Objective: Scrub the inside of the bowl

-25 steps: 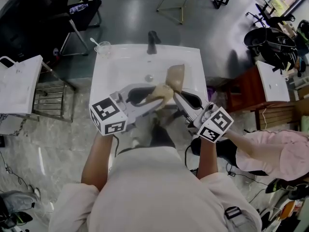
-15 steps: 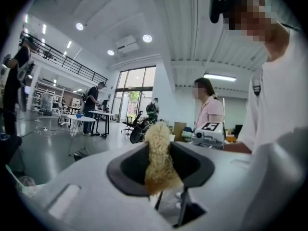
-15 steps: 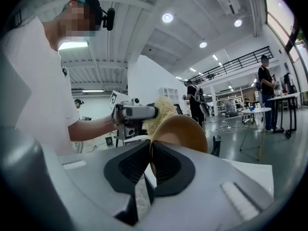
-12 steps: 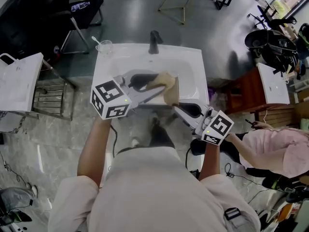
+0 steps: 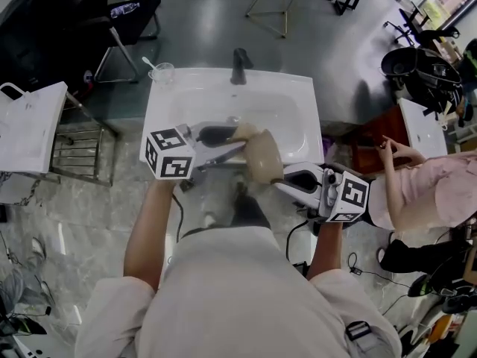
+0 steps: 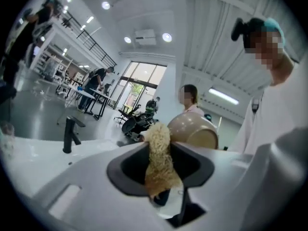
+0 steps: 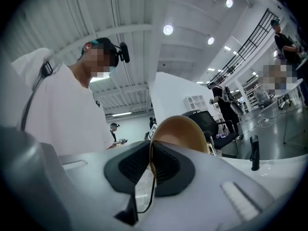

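Observation:
A tan bowl (image 5: 262, 157) hangs tilted on its side over the near rim of the white sink (image 5: 179, 99). My right gripper (image 5: 287, 176) is shut on the bowl's rim, which shows thin between the pads in the right gripper view (image 7: 151, 163), with the bowl's body (image 7: 180, 131) behind. My left gripper (image 5: 235, 136) is shut on a tan fibrous scrubber (image 5: 243, 131). The scrubber (image 6: 159, 160) stands up between the jaws, close to the bowl's (image 6: 195, 129) outer left side. I cannot tell whether they touch.
A black faucet (image 5: 237, 64) stands at the sink's far edge, with a glass cup (image 5: 159, 73) on the far left corner. A metal rack (image 5: 74, 154) and a white bag (image 5: 26, 129) are at the left. A person in pink (image 5: 432, 189) stands at the right.
The bowl has come from over the basin toward the sink's near edge. The right gripper swung right and turned. The left gripper shifted farther over the sink with the scrubber.

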### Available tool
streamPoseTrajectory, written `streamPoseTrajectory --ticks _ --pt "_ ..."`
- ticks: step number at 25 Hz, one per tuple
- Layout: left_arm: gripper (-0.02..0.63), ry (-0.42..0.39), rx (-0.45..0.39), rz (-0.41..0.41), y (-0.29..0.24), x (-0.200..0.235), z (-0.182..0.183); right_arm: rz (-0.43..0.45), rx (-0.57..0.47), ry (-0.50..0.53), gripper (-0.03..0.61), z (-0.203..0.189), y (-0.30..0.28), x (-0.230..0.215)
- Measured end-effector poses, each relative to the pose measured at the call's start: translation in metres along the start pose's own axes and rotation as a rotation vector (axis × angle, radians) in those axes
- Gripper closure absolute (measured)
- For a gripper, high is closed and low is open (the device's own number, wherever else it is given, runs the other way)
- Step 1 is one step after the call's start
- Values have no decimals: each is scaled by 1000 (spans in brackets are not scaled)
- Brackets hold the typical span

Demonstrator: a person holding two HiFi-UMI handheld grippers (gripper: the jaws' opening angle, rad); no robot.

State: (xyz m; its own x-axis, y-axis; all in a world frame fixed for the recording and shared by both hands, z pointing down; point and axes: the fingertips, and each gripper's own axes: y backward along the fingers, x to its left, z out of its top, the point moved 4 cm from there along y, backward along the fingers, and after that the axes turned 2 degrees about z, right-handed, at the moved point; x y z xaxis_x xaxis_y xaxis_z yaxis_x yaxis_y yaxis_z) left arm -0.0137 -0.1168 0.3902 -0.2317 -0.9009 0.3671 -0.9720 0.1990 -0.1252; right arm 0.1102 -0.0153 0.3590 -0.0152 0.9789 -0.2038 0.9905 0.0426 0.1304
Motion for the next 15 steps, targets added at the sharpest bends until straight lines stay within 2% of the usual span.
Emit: streamPoseTrajectory --ticks 3,7,11,15 --pt "477 94 -65 -35 5 -1 -9 9 -61 -2 559 11 -3 -4" --pt "477 155 -93 -45 7 -3 -20 12 -126 -10 560 18 -7 -12" --pt "477 165 -83 -46 10 -8 -31 -47 -177 -16 560 23 -15 -27" --pt "477 147 -78 -52 14 -17 -33 -143 -150 -12 560 26 -25 -45"
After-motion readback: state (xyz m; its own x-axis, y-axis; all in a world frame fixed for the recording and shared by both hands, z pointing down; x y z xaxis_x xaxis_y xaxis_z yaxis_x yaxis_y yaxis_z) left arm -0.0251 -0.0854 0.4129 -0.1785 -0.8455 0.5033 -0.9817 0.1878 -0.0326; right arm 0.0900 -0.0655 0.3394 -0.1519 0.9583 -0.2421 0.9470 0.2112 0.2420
